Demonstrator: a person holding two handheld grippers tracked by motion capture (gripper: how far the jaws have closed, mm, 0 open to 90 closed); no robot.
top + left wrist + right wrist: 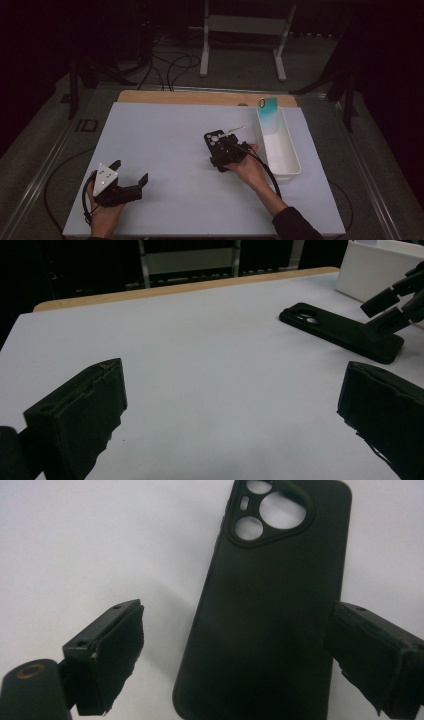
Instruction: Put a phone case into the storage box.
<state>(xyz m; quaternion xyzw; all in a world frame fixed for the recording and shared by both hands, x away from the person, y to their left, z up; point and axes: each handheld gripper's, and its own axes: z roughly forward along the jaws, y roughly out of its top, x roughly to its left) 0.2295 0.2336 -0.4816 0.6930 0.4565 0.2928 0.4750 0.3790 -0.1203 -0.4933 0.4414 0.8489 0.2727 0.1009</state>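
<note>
Near the front left corner of the white table (pixel 165 125), the left gripper (pixel 131 176) rests in the person's left hand (pixel 102 215) with its jaws spread wide and nothing between them. In the left gripper view they frame bare tabletop. It sits well apart from the work, so the other arm is plainly the nearer one.

Right of the middle of the table lies a black phone case (pixel 215 138), flat, back side up, its camera cut-outs at the far end. Its long axis runs roughly from the person's side toward the far edge, tilted a little to the left. The right gripper (pixel 226 151), held in the right hand (pixel 247 167), stands over the case's near end. In the right gripper view its jaws are open wider than the case (pixel 270 610) and straddle it across its width, one on each long side, the right-hand one close against the edge and the left one with a gap. It grips nothing yet. The coming move looks like a closing across the short axis.

Just right of the case a white rectangular bin (pixel 280 150) runs along the table's right side, with a teal card-like item (pixel 268 111) leaning in its far end. Nothing stands between gripper and case.
</note>
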